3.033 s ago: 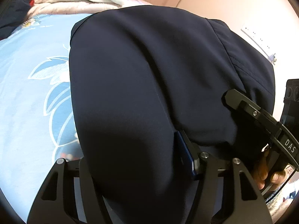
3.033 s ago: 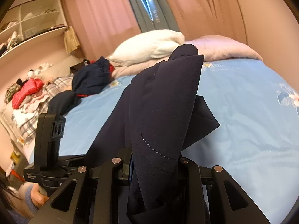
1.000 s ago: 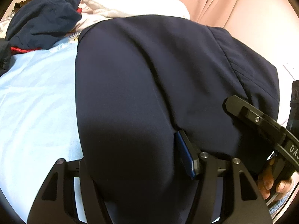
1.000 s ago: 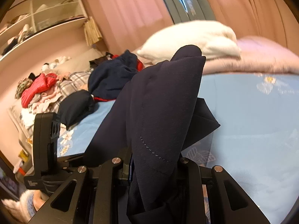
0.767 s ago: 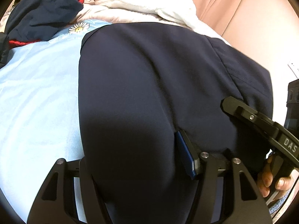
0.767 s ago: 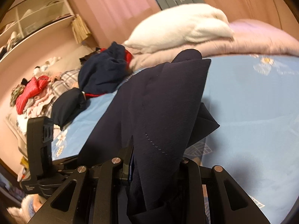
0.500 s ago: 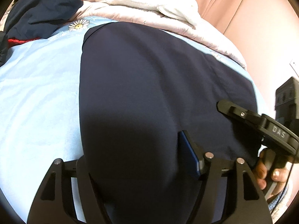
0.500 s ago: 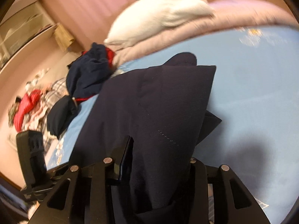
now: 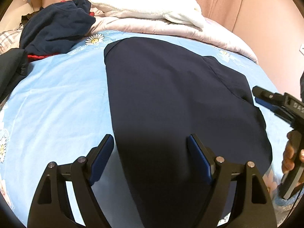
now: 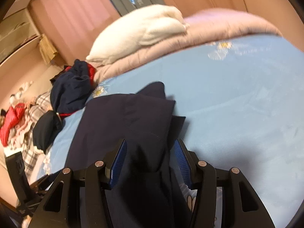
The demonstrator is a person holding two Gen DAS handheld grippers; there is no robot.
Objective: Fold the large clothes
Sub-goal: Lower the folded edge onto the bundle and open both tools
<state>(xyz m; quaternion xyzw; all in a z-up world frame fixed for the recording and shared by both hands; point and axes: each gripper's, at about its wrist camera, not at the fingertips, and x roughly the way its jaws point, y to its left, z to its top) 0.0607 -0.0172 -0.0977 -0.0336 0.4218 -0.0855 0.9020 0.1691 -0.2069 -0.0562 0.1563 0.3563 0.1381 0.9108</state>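
1. The left hand-held gripper has its jaws apart and opening; the blue pads do not touch the dark navy garment, whose near edge lies between them
2. The right hand-held gripper is also opening; a thick fold of the same garment sits between its ribbed blue pads, with small gaps on both sides
3. In the left wrist view the right hand-held gripper is at the garment's right edge, held by a hand
4. The garment lies flat on the bed, smooth and matte, with a rounded far corner and a seam line on its right part
5. The bed sheet is light blue with a printed daisy pattern, soft and slightly wrinkled
6. At the head of the bed a pale pink quilted duvet carries a fluffy white blanket
7. A crumpled navy and red clothes pile is at the left
8. Pink curtains hang behind, and a shelf stands at the left wall
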